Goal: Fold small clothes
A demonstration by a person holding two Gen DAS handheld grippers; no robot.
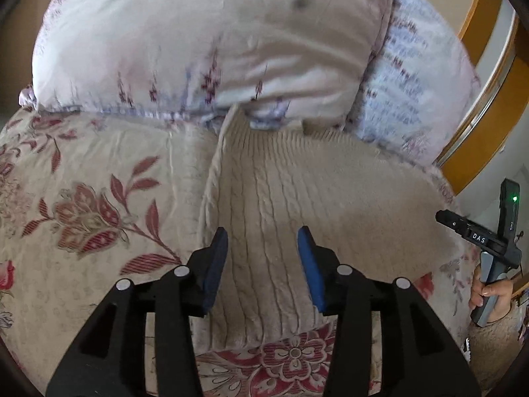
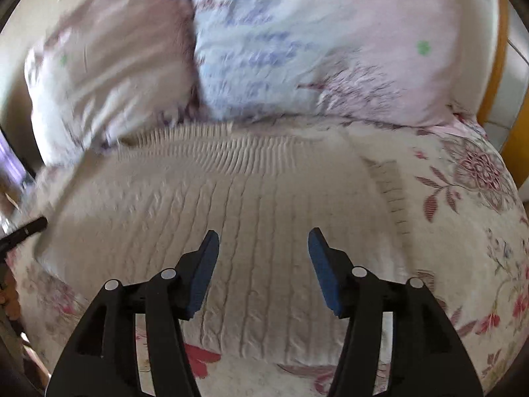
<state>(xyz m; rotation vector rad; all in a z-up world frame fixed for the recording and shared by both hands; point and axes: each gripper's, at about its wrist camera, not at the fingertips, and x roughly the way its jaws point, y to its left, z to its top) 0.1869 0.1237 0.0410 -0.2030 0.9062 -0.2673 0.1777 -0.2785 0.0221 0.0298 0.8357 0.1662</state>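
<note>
A cream cable-knit sweater [image 1: 297, 198] lies flat on a floral bedspread [image 1: 82, 205]. My left gripper [image 1: 263, 241] is open and empty, hovering over the sweater's left part. In the right wrist view the same sweater [image 2: 231, 205] spreads wide, its ribbed hem [image 2: 211, 145] toward the pillows and a sleeve [image 2: 390, 185] folded in at the right. My right gripper [image 2: 263, 241] is open and empty above the sweater's middle. The right gripper also shows in the left wrist view [image 1: 496, 248], held in a hand at the far right edge.
Two pale floral pillows [image 1: 205, 43] [image 2: 330, 43] lie at the head of the bed, just beyond the sweater. A wooden bed frame [image 1: 489, 106] curves at the right. The bedspread [image 2: 469, 231] extends on both sides of the sweater.
</note>
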